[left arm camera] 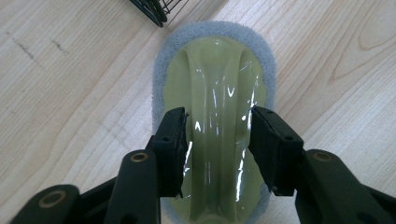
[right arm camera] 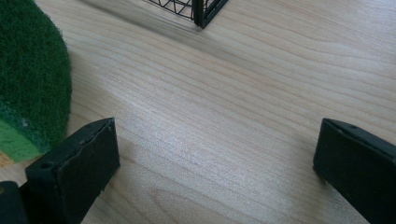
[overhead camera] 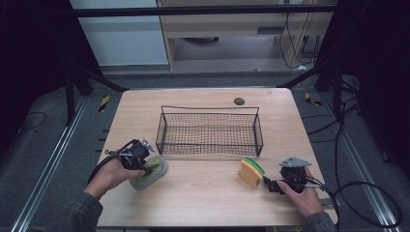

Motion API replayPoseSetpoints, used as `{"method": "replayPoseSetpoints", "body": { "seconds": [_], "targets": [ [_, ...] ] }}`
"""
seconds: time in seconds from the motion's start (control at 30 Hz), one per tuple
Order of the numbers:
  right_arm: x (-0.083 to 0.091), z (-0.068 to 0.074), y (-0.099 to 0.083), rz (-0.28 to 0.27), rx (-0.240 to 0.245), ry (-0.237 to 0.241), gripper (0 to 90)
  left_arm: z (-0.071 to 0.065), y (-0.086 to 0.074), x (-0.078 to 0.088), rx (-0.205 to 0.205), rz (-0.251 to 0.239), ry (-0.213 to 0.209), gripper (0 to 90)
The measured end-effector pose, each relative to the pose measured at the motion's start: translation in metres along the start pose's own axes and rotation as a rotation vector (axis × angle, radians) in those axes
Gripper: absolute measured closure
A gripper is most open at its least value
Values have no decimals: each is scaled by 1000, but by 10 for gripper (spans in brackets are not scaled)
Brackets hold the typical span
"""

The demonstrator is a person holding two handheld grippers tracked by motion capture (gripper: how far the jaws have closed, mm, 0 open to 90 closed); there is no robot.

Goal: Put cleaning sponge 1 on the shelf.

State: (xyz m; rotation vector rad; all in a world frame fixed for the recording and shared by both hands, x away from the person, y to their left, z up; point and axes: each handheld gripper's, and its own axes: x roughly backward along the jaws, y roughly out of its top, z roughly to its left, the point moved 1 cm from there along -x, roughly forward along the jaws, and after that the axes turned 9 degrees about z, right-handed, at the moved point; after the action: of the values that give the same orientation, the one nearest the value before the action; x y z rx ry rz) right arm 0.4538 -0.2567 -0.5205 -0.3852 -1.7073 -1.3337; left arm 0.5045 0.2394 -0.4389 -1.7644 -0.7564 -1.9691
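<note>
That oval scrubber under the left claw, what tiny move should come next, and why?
Probably close the left claw: its jaws stand apart on either side of the oval scrubber's raised yellow-green ridge, seemingly not yet pinching it, and the scrubber lies flat on the table.

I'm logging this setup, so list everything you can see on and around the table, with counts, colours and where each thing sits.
Wire basket: one, black, empty, middle of the table.
Scrubber pad with a handle: one, pale green on a grey pad, front left, near the basket's corner.
Sponge: one, yellow with a green scouring layer, front right, standing on edge.
Round disc: one, dark, far edge of the table behind the basket.
Table: one, light wood.
Left gripper: black, jaws on either side of the scrubber's handle, not closed on it.
Right gripper: black, wide open beside the sponge.
</note>
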Motion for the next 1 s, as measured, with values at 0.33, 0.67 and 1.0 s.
{"method": "replayPoseSetpoints", "body": {
  "seconds": [0.33,0.67,1.0],
  "targets": [
    [0,0,0,0,2,0,5,2,2,-3,-2,15,-7,682],
    [0,0,0,0,1,2,6,5,-3,8,-15,-9,16,707],
    [0,0,0,1,-1,3,5,-2,-10,40,-136,-101,82,708]
  ]
}}
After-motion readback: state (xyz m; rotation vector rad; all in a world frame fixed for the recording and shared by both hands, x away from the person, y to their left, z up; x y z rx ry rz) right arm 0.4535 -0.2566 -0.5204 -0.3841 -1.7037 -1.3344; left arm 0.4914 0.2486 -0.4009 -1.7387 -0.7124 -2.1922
